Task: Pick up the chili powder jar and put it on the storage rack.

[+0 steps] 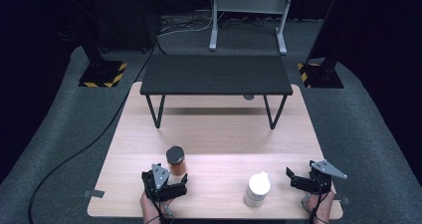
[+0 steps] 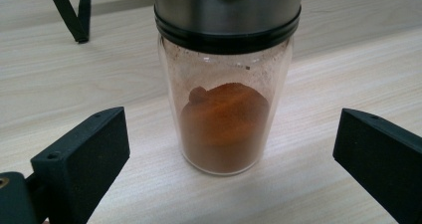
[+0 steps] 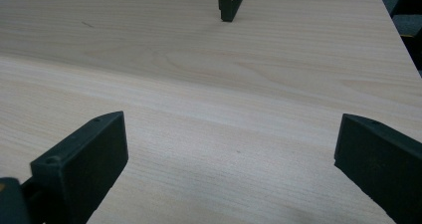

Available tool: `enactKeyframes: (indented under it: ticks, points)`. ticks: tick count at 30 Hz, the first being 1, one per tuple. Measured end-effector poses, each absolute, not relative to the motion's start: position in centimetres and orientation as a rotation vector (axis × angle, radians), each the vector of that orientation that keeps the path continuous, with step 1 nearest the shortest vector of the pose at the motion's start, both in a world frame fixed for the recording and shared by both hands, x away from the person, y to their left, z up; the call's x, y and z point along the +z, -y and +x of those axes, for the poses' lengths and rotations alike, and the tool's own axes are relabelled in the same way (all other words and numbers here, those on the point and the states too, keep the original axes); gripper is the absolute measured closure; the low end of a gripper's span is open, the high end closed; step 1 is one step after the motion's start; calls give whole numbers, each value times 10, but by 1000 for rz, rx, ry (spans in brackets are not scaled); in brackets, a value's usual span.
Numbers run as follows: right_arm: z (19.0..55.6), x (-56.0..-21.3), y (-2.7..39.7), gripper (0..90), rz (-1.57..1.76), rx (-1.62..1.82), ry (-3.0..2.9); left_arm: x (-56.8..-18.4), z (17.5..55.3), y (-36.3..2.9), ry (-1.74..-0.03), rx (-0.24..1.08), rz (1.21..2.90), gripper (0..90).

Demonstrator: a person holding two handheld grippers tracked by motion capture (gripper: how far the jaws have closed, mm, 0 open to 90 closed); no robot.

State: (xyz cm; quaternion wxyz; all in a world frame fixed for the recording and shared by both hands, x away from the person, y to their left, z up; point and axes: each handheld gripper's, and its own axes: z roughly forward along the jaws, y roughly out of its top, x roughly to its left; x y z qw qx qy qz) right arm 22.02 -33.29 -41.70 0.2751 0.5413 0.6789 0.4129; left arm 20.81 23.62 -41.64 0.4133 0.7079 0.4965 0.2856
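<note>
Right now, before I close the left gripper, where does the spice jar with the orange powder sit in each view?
High view: the spice jar stands left of centre on the table, just ahead of the left gripper.
Left gripper view: the jar stands dead centre, between the open jaws and untouched.
Right gripper view: bare tabletop lies ahead.
Shared landmark: the black shelf's leg.

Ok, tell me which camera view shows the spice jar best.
The left gripper view: the spice jar stands close up, with its orange powder and metal lid collar plain, between the open left gripper. The high view shows it small, from above. The right gripper view looks across bare table.
</note>
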Motion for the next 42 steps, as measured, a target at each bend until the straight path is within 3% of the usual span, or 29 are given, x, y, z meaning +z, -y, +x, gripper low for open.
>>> enactKeyframes:
  ticks: [21,23,31,42]
  points:
    - [219,-418,333,0,1451,1117,-1819,-419,248,-222,-1286,683,1782,1]
    - [219,-418,333,0,1450,1116,-1820,-420,251,-220,-1281,673,1802,31]
    - [220,-417,333,0,1446,1114,-1831,-422,252,-220,-1307,689,1782,305]
    - [219,-418,335,1,1444,1127,-1826,-422,254,-225,-1278,674,1797,318]
